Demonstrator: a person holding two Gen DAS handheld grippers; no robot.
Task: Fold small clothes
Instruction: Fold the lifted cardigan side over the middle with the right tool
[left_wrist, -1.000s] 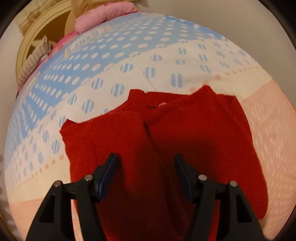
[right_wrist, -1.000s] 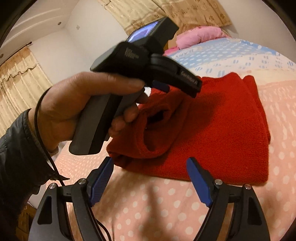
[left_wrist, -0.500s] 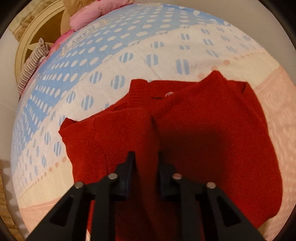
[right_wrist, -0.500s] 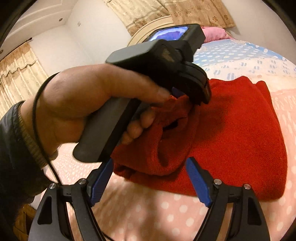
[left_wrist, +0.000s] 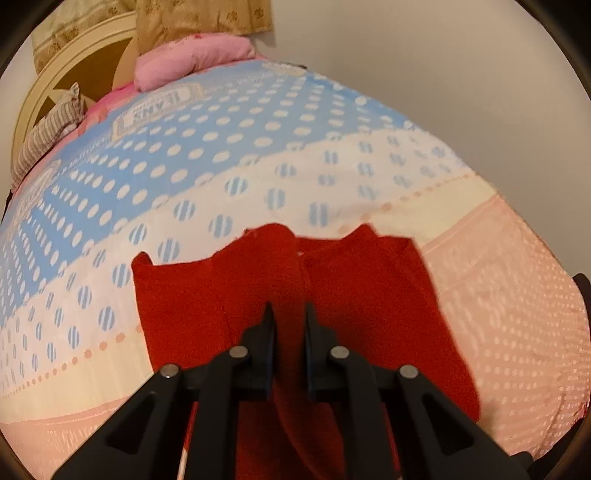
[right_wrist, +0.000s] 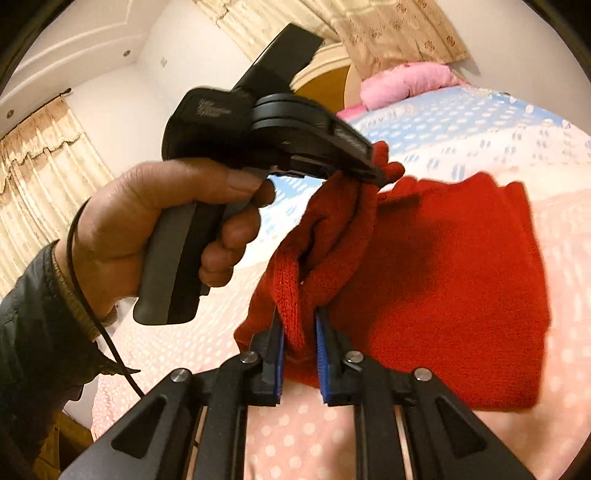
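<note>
A small red knit sweater (left_wrist: 369, 295) lies partly folded on the bed. My left gripper (left_wrist: 287, 314) is shut on a fold of it and lifts that part; in the right wrist view the left gripper (right_wrist: 373, 173) shows from the side, pinching a raised peak of the sweater (right_wrist: 461, 266). My right gripper (right_wrist: 298, 325) is shut on the sweater's ribbed edge at its near left corner, and the cloth hangs between the two grips. The rest of the sweater rests flat on the bed.
The bed cover (left_wrist: 221, 155) is blue, cream and pink with dots. A pink pillow (left_wrist: 192, 62) and a striped cloth (left_wrist: 48, 133) lie at the rounded headboard (left_wrist: 74, 66). Curtains (right_wrist: 40, 173) hang at the left; a wall stands behind.
Both grippers have closed on the sweater: the left shut first, then the right. The left has lifted its fold up off the bed, and the sweater's left side is now raised and bunched.
</note>
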